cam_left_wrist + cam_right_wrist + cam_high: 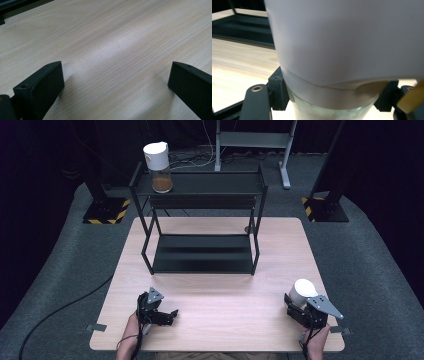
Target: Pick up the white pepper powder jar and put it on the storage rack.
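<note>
Right gripper view shows the right tool (332, 100) clamped on a white-lidded jar (342, 50); the left tool (116, 82) stands wide over the tabletop (112, 37).

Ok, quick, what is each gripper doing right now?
Left gripper: open, nothing between its jaws, over the table.
Right gripper: shut on the white-lidded jar.

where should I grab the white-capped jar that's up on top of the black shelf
Probably around its clear glass body, just under the white cap, coming level from the table side. The jar stands upright at the left end of the shelf's top tier, and its cap looks wider than the glass.
</note>
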A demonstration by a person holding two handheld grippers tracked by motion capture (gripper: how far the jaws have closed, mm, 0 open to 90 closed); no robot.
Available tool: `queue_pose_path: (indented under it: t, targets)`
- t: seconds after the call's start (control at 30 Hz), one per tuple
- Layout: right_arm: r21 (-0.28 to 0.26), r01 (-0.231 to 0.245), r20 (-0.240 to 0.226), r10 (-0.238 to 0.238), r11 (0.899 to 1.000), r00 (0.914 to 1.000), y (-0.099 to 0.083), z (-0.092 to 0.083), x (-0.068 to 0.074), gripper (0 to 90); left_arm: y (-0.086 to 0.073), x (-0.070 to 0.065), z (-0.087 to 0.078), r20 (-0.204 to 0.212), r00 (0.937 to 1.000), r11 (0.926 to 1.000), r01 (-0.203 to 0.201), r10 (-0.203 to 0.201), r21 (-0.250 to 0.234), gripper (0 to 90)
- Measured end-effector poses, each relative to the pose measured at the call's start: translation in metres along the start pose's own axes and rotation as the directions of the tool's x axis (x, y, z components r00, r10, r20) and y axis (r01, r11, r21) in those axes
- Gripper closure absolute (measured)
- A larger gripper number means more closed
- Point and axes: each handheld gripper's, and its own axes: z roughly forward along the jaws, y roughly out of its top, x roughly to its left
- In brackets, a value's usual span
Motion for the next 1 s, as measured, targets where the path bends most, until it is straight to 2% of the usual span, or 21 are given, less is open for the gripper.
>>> queue_pose_path:
  t: [0.1,0.2,0.47,0.7,1.0]
  targets:
    - [0.0,0.022,-0.021,-0.022,1.0,0.9995,0.009,-0.001,0.003,29.9,0.0,-0.003,0.0,-0.011,0.9999,1.0,0.009,-0.009,0.0,0.0]
    - [-0.005,0.042,-0.039,-0.042,0.999,0.9984,0.016,-0.001,0.007,29.9,-0.001,0.003,-0.001,0.005,1.0,1.0,-0.004,0.004,-0.001,0.0]
    - [-0.023,0.046,-0.103,-0.048,0.999,0.9935,0.025,0.011,0.014,29.9,-0.001,0.003,-0.001,0.004,1.0,1.0,-0.004,0.004,0.0,0.0]
    - [-0.026,0.075,-0.166,-0.078,0.997,0.983,0.037,0.029,0.024,29.9,0.001,0.003,0.001,0.001,1.0,1.0,-0.002,0.002,0.0,0.0]
    - [-0.028,0.108,-0.226,-0.112,0.994,0.9677,0.053,0.047,0.034,29.9,0.002,0.003,0.003,0.0,1.0,1.0,0.0,0.0,-0.002,0.0]
